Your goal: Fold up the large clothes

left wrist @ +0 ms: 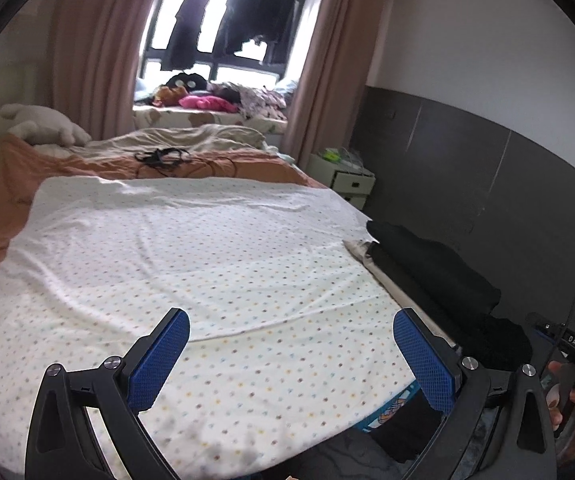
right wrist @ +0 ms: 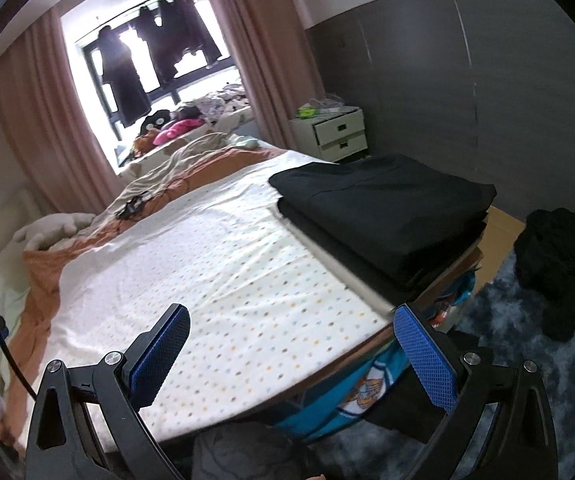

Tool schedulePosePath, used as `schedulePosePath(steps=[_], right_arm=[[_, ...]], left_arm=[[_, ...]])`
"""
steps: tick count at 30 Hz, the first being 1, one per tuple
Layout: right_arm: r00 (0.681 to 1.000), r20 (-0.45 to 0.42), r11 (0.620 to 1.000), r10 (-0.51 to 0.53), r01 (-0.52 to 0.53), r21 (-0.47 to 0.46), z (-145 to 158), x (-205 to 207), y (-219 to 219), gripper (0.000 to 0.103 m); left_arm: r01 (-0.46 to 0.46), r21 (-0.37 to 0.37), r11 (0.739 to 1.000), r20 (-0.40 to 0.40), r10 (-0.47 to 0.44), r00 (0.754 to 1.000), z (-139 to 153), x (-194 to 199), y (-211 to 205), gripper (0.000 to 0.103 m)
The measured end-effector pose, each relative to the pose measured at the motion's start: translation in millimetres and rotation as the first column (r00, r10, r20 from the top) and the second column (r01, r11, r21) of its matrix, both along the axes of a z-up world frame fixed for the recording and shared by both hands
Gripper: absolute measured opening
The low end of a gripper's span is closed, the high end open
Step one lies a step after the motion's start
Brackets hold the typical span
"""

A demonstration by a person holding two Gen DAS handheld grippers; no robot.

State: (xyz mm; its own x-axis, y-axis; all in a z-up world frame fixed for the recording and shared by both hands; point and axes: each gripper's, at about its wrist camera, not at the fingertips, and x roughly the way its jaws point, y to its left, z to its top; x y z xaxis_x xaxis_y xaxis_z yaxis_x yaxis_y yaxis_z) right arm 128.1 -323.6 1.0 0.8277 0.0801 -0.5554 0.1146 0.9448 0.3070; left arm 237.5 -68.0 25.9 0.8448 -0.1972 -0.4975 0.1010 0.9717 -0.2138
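Both the left gripper (left wrist: 289, 354) and the right gripper (right wrist: 291, 354) gape wide, holding nothing, above the dotted sheet (left wrist: 191, 256) on the bed. Folded black clothes (right wrist: 387, 208) are stacked at the bed's right edge (more black clothing (right wrist: 559, 272) is heaped on the floor).

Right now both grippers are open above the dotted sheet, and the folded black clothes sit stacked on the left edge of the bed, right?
Not quite: the folded black clothes sit on the bed's right edge, as the right wrist view shows. Both grippers, left and right, are open above the dotted sheet.

place: home bedroom | evidence: bed (left wrist: 207, 264), pink curtains (left wrist: 99, 40), bedside drawers (right wrist: 337, 134), laundry at window (left wrist: 231, 20)
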Motion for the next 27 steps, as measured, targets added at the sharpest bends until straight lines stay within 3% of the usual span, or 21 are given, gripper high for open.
schedulePosePath(steps=[16,27], right_arm=[[0.994,0.043,0.995,0.096,-0.095,-0.031,-10.0,-59.1,48.6,0.103],[0.987,0.057,0.988,0.152,-0.150,-0.043,-34.7,-87.0,76.4,0.103]], left_arm=[[-0.124,0.086,0.988,0.083,0.117,0.990,-13.4,-111.9,15.8,0.102],[-0.164,0.135,0.977,0.119,0.148,0.982,-29.4,-159.2,5.0,0.102]])
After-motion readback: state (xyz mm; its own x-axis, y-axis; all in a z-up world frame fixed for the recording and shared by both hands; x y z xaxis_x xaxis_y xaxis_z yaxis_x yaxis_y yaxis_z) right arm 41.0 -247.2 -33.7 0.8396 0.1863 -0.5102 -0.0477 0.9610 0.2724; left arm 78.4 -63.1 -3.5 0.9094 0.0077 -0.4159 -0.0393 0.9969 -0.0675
